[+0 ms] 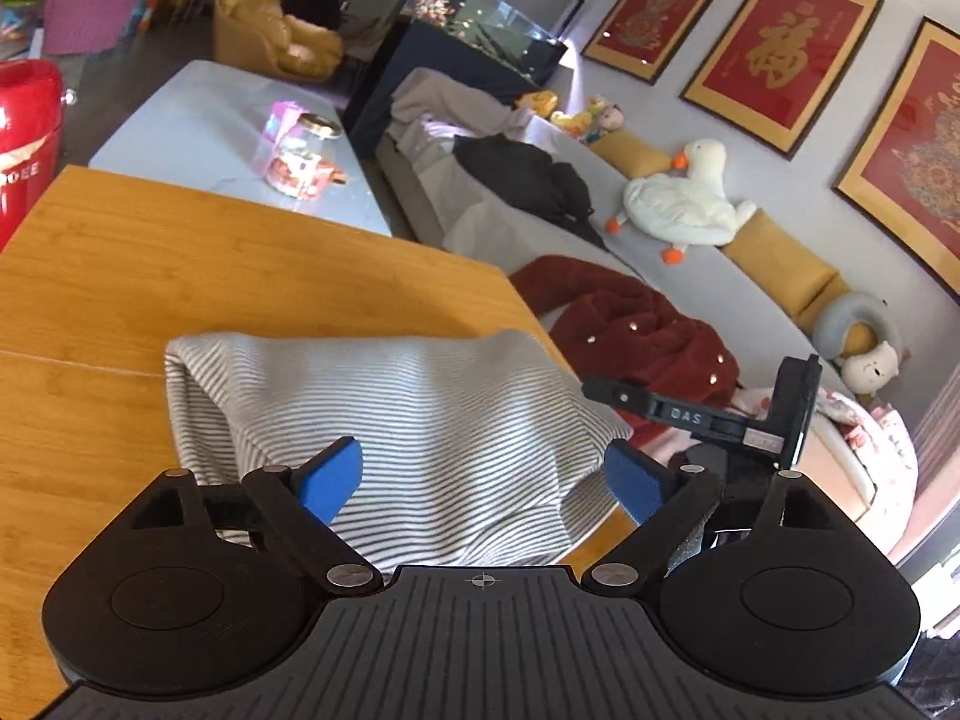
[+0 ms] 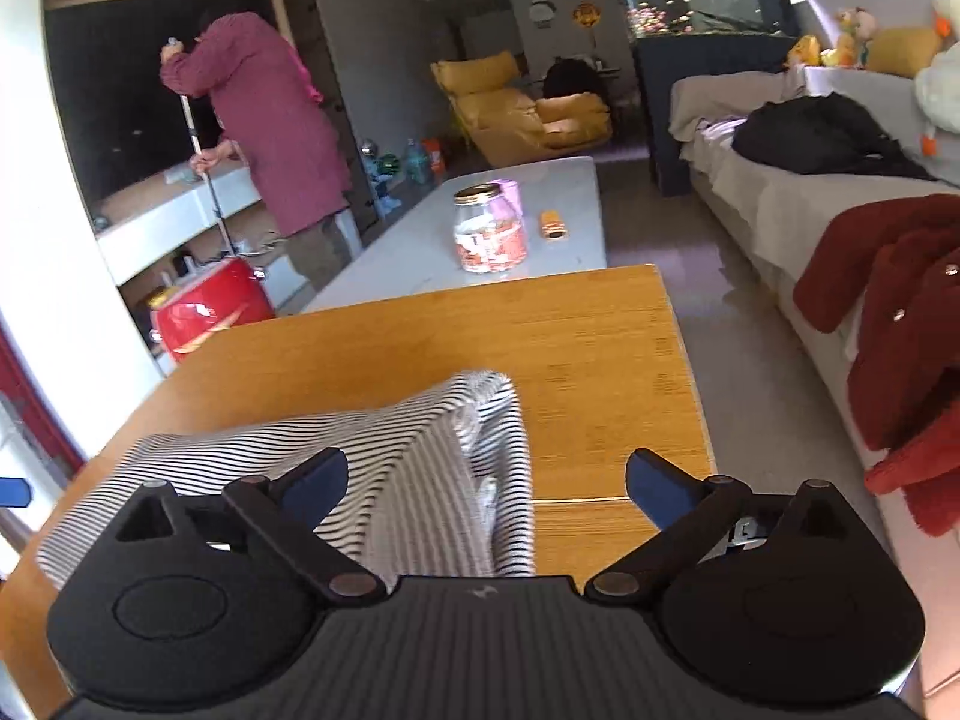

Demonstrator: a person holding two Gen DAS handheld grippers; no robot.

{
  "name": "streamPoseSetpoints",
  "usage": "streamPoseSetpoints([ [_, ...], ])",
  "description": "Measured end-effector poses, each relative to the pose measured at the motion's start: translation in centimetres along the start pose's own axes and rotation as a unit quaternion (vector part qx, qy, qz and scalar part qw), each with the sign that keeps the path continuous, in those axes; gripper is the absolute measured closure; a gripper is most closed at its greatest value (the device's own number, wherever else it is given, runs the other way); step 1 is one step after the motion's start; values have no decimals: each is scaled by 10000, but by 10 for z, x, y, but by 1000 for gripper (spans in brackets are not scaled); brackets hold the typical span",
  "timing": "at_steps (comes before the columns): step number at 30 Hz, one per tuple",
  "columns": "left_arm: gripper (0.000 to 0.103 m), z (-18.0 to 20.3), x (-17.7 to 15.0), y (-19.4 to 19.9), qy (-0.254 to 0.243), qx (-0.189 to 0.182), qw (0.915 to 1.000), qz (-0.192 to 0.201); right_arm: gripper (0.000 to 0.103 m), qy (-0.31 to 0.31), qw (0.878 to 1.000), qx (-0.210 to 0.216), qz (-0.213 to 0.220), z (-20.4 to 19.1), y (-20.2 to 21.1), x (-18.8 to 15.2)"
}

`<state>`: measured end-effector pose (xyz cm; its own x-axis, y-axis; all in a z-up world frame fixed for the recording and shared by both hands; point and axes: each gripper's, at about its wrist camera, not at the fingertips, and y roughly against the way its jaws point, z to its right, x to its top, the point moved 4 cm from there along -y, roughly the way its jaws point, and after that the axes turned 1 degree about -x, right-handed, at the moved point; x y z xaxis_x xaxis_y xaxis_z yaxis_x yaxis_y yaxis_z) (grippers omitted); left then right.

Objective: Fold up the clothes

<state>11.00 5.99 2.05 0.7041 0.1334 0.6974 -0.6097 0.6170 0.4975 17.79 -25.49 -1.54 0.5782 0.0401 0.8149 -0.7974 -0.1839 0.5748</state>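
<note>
Living room with a long grey sofa (image 1: 690,264) along the wall, carrying a white plush goose with orange beak and feet (image 1: 684,198), a dark red fleece jacket with small pale studs (image 1: 636,324) and a black garment (image 1: 528,180). Beyond the near counter, a pale low table (image 2: 540,204) bearing a clear glass jar with a gold lid (image 2: 489,228) and a small orange box (image 2: 552,225); beside it a shiny red cylindrical container (image 2: 204,312). Farther back, a figure in a pink-purple coat (image 2: 270,120) bent over a long pole. Up close, a warm wooden counter with visible grain (image 1: 120,276), and on it a grey-and-white striped knit garment (image 1: 408,420), folded over and lumpy, lying near the counter's right edge. Left tool (image 1: 480,474) with blue-padded fingers (image 1: 330,480) spread wide above the striped cloth, gripping nothing. Right tool (image 2: 486,480) likewise spread wide, one finger over the cloth's raised fold, the other over bare wood, holding nothing.
</note>
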Motion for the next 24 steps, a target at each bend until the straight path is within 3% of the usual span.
streamPoseSetpoints([
  [3, 11, -10, -19, -28, 137, -63, 9989, -445, 2, 296, 9986, -430, -63, -2, -11, -13],
  [6, 10, -28, -26, -48, 349, -18, 9976, -601, 0, 351, 9977, -573, 2, -4, -9, -22],
  [10, 8, -40, -10, -59, 416, -37, 9977, -536, 0, 147, 9983, -563, -12, -2, -1, -29],
  [14, 7, -53, 13, -78, 342, 241, 9977, -531, 0, 186, 9981, -586, 17, -6, 6, -35],
  [16, 2, -62, 26, -88, 528, 222, 9970, -513, 0, 300, 9976, -621, 52, -13, 10, -39],
  [20, 1, -77, 49, -106, 812, 276, 9953, -456, 0, 446, 9972, -593, 84, -26, 20, -46],
  [24, 1, -71, 58, -116, 512, 689, 9953, -459, 0, 435, 9989, -172, 44, -35, 30, -49],
])
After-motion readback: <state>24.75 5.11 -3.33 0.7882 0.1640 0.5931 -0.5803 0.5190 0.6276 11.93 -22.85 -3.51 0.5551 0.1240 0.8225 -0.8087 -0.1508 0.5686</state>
